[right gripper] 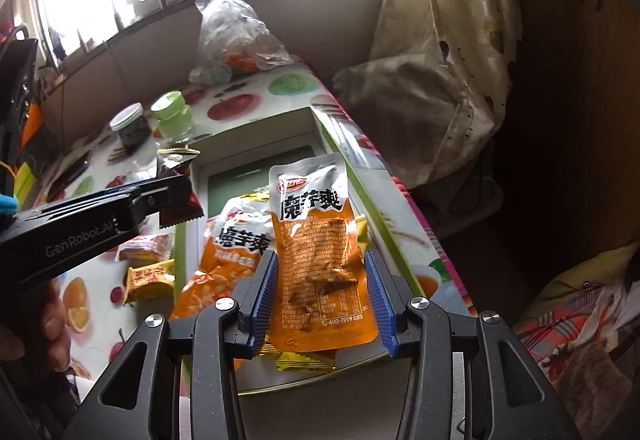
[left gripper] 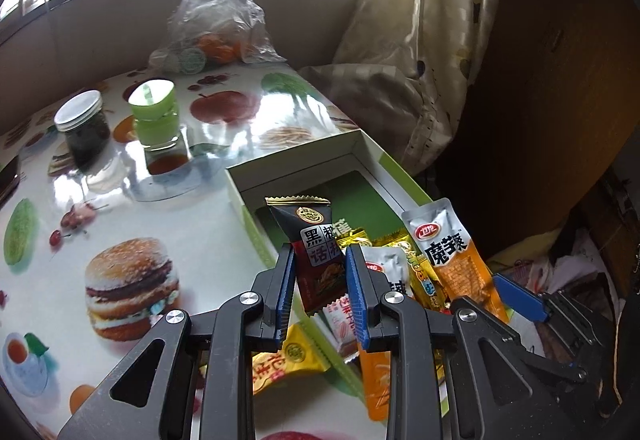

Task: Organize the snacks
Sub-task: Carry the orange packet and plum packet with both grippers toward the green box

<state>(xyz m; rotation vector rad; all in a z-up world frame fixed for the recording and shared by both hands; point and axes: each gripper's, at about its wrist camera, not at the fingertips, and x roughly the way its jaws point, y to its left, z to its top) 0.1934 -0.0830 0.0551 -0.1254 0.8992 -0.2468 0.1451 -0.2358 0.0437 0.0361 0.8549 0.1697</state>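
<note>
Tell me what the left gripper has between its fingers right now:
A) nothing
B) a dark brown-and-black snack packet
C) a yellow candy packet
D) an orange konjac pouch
B: the left gripper is closed on the dark brown-and-black snack packet above the box, while the orange konjac pouch sits in the right gripper.

The right gripper (right gripper: 322, 296) clamps an orange-and-silver foil snack pouch (right gripper: 316, 240) above the open white-and-green cardboard box (right gripper: 192, 176). At left, the left gripper (right gripper: 176, 196) pinches a dark red wrapped sweet (right gripper: 176, 180).
</note>
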